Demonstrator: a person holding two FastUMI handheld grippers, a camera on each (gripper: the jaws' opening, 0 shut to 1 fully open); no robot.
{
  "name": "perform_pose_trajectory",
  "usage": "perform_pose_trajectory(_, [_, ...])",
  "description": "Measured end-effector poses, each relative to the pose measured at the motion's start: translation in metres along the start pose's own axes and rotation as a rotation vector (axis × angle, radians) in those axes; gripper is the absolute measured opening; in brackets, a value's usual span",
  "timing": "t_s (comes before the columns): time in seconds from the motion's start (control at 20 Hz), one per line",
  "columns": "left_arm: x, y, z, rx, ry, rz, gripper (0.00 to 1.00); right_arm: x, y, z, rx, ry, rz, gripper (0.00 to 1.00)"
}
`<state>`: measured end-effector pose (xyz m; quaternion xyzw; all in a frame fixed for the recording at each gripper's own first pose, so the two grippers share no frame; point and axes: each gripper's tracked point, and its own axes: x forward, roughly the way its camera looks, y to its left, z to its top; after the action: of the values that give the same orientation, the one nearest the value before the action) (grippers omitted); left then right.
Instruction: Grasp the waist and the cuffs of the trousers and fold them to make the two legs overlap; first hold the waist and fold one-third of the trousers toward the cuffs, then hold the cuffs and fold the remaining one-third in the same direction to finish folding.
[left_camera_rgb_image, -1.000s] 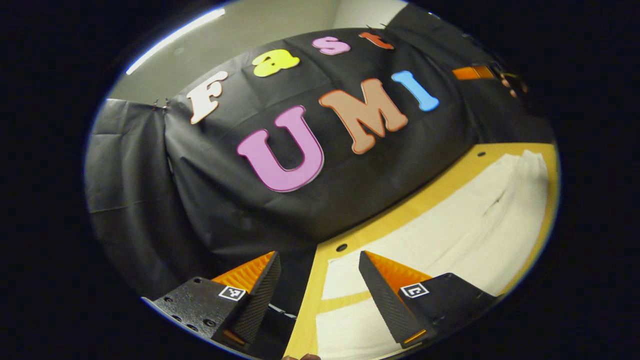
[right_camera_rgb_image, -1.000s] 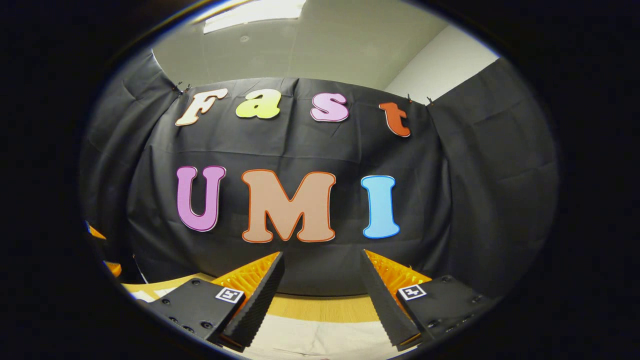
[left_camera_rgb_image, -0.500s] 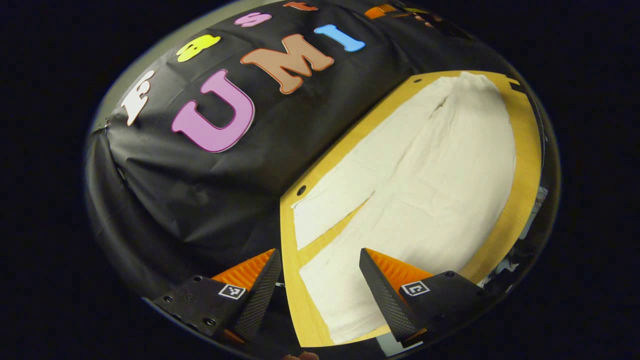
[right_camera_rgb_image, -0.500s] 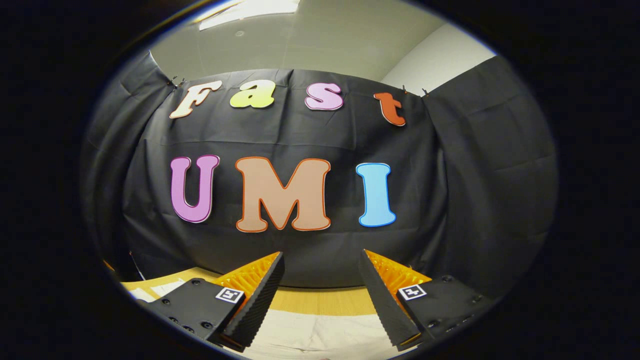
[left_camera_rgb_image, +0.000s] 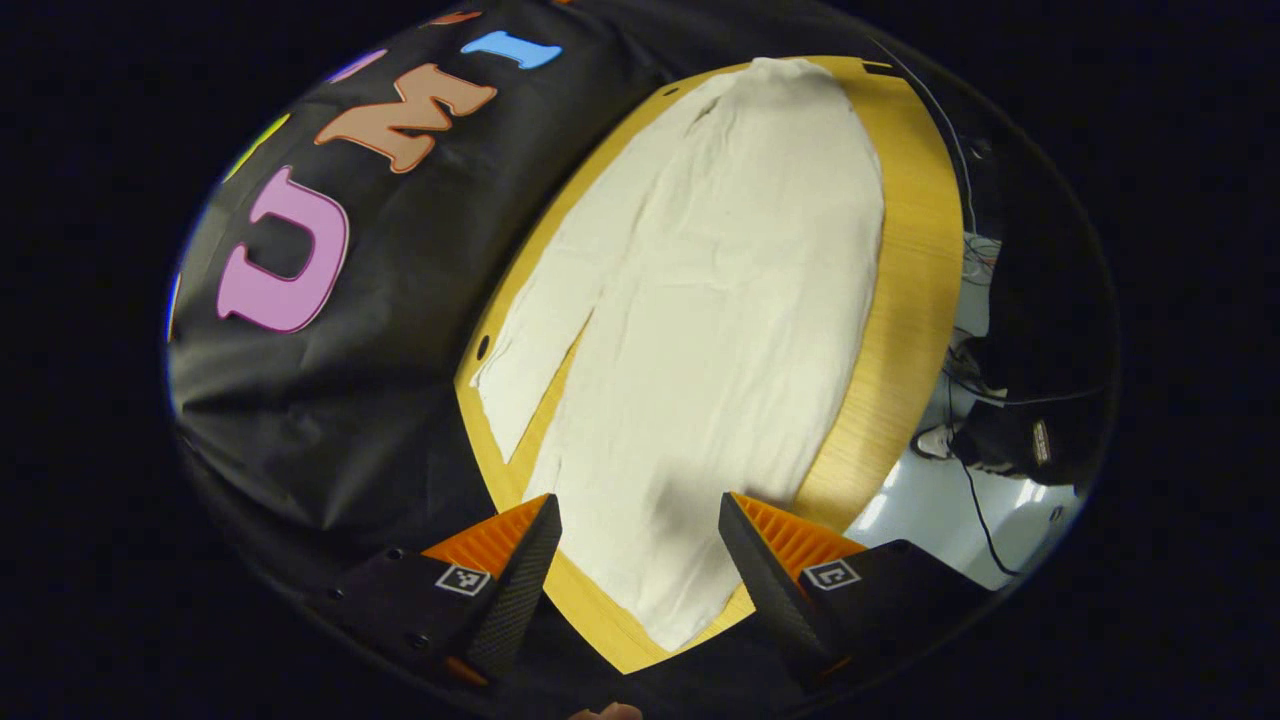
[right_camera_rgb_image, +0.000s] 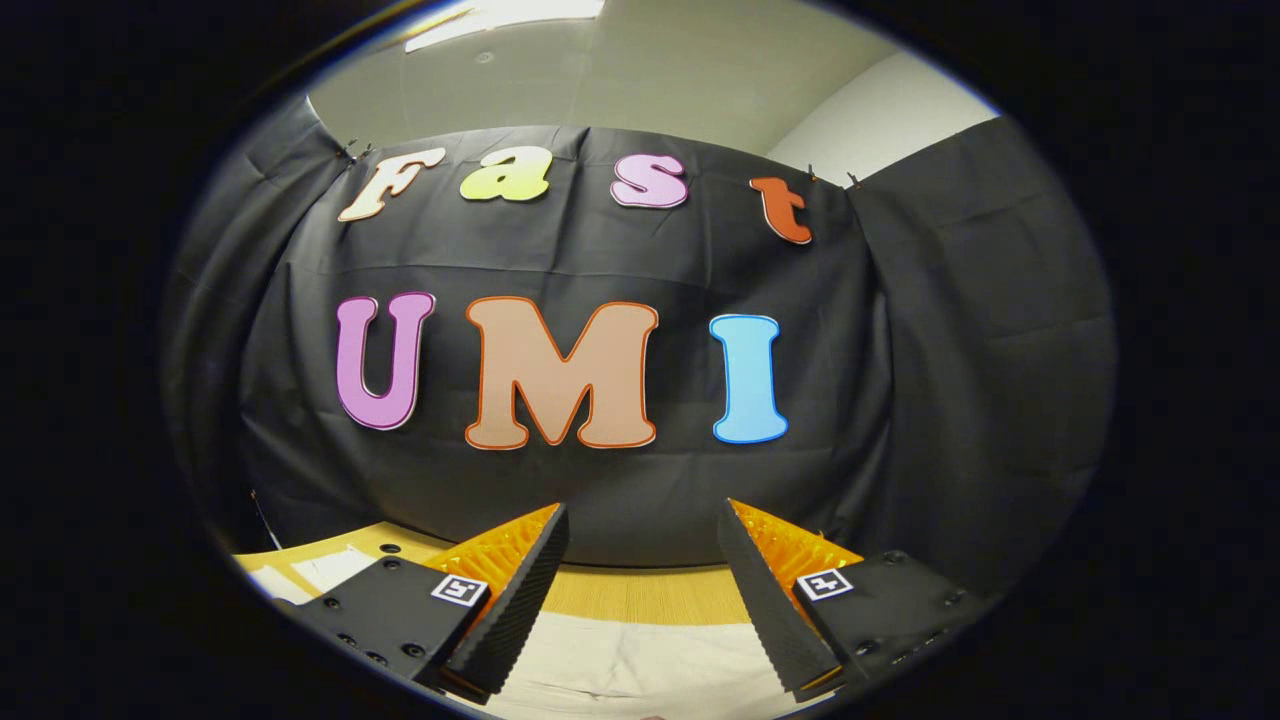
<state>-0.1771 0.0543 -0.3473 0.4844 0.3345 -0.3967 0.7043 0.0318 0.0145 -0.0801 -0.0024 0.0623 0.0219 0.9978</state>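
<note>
In the left gripper view, the cream trousers (left_camera_rgb_image: 700, 300) lie spread flat along the wooden worktop (left_camera_rgb_image: 905, 300), running from the bottom centre of the frame up to the top centre. The two legs split apart at centre left, with a wedge of bare worktop between them, and the waist end lies at the top of the frame. The left gripper (left_camera_rgb_image: 640, 565) sits at the bottom of the frame above the nearer leg's cuff end, its jaws spread wide and holding nothing. Cables and dark gear lie on the pale floor (left_camera_rgb_image: 960, 520) at lower right. In the right gripper view, the right gripper (right_camera_rgb_image: 640, 580) is likewise released and empty, its jaws apart at the bottom of the frame; a strip of the trousers (right_camera_rgb_image: 620, 665) shows below it on the worktop (right_camera_rgb_image: 640, 600), in front of the black cloth wall (right_camera_rgb_image: 950, 350).
</note>
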Motion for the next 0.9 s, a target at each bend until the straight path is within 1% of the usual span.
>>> perform_pose_trajectory(0.05, [0.002,-0.008,-0.006,0.018,0.013,-0.026,0.98,0.001,0.000,0.000,-0.002,0.001,0.000,0.96])
perform_pose_trajectory(0.15, [0.003,-0.022,-0.013,0.021,0.041,-0.075,0.97,0.002,0.000,0.000,-0.006,0.004,-0.002,0.96])
perform_pose_trajectory(0.3, [0.007,-0.024,-0.015,0.033,0.056,-0.097,0.97,0.001,-0.002,0.001,-0.013,0.002,-0.003,0.96])
perform_pose_trajectory(0.4, [0.002,-0.023,-0.016,0.060,0.075,-0.121,0.96,0.001,-0.004,0.004,-0.023,0.000,-0.006,0.96])
perform_pose_trajectory(0.45, [0.002,-0.022,-0.016,0.075,0.076,-0.130,0.98,0.000,-0.006,0.006,-0.030,-0.002,-0.007,0.96])
perform_pose_trajectory(0.5, [0.001,-0.024,-0.012,0.080,0.062,-0.139,0.98,-0.002,-0.009,0.008,-0.040,-0.012,-0.011,0.96])
perform_pose_trajectory(0.65, [0.002,-0.036,-0.018,0.077,0.091,-0.185,0.98,-0.004,-0.014,0.006,-0.048,-0.014,-0.022,0.96])
perform_pose_trajectory(0.7, [0.003,-0.035,-0.013,0.090,0.082,-0.180,0.98,-0.004,-0.013,0.004,-0.042,-0.007,-0.022,0.96])
perform_pose_trajectory(0.75, [0.006,-0.033,-0.014,0.101,0.087,-0.177,0.94,-0.005,-0.015,0.003,-0.036,-0.004,-0.024,0.96])
perform_pose_trajectory(0.9, [0.013,-0.026,-0.010,0.123,0.100,-0.156,0.93,-0.006,-0.020,-0.003,-0.020,0.008,-0.039,0.95])
